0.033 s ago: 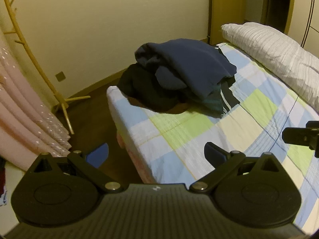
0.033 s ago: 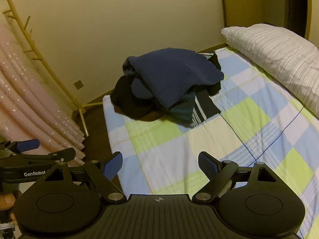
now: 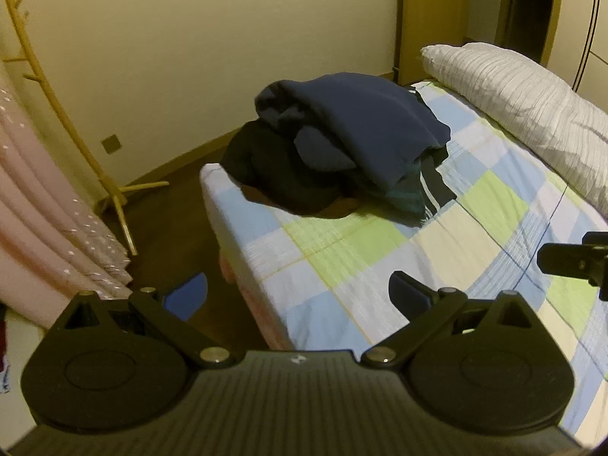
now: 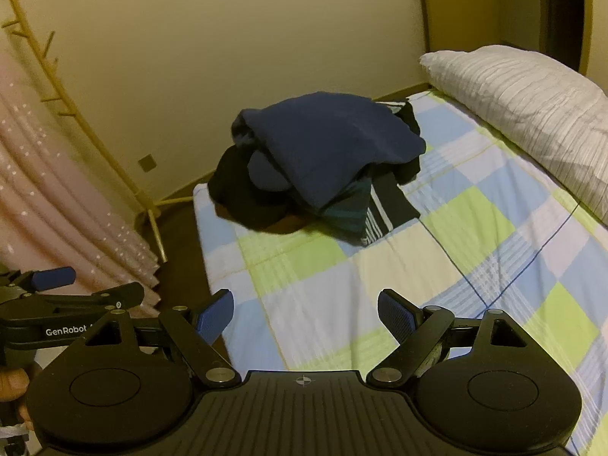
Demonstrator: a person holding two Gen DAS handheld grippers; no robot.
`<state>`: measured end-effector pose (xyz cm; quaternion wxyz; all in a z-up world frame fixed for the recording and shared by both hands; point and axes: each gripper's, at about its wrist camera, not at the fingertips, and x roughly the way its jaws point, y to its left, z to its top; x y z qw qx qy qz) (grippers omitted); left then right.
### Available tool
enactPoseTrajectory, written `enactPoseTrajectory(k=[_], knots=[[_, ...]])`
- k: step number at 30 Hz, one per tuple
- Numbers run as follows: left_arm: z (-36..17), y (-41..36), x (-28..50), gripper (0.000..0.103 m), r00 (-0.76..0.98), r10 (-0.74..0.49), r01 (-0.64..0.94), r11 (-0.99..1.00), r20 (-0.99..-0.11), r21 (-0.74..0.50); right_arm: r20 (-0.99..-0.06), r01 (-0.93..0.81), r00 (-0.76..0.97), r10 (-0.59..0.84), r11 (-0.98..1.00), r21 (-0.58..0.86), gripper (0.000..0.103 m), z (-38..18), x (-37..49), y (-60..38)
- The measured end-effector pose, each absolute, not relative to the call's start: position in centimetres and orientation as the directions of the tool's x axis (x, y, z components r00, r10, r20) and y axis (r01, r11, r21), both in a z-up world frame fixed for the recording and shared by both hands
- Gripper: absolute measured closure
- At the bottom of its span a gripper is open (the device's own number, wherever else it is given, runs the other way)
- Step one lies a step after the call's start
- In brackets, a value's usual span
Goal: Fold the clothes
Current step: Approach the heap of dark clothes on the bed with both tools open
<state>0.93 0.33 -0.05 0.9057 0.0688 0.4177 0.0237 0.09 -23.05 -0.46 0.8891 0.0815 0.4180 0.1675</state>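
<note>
- Left wrist view: left gripper (image 3: 298, 296) spread wide, nothing between the blue pads (image 3: 188, 296), hanging over the near corner of the bed (image 3: 342, 304) and the dark floor (image 3: 171, 224).
- Clothes pile (image 3: 342, 144) sits on the far corner of the checked sheet, well apart from the gripper: navy garment (image 3: 364, 117) on top, black garment (image 3: 273, 174) under it, striped black piece (image 3: 433, 190) sticking out on the right.
- White pillow (image 3: 524, 106) along the right edge; wooden coat rack (image 3: 76, 140) and pink curtain (image 3: 41, 228) on the left.
- Right wrist view: right gripper (image 4: 306, 317) also wide, empty, over the sheet near the bed's front edge.
- Clothes pile (image 4: 323, 159) straight ahead, untouched.
- Left gripper (image 4: 68, 311) visible at left edge, a hand (image 4: 15, 387) on its handle.
</note>
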Motion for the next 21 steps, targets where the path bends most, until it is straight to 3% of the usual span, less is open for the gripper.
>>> enactPoseTrajectory(k=[6,12,21], knots=[[-0.3,1.9,4.8,0.004,0.583,0.054,0.073,0.990,-0.811,0.118,-0.749,-0.164,0.585,0.312,0.949,0.268,0.017,-0.8,3.3,-20.5],[-2.8,6.2,12.0,0.004,0.577,-0.030,0.157,0.985,-0.816,0.076,-0.779,-0.099,0.571,0.258,0.964,0.247,0.017,-1.1,6.5,-17.9],[-3.8,8.7,15.6,0.004,0.554,-0.096,0.243,0.969,-0.827,0.050,-0.808,-0.017,0.557,0.192,0.975,0.220,0.017,-1.8,9.7,-14.3]])
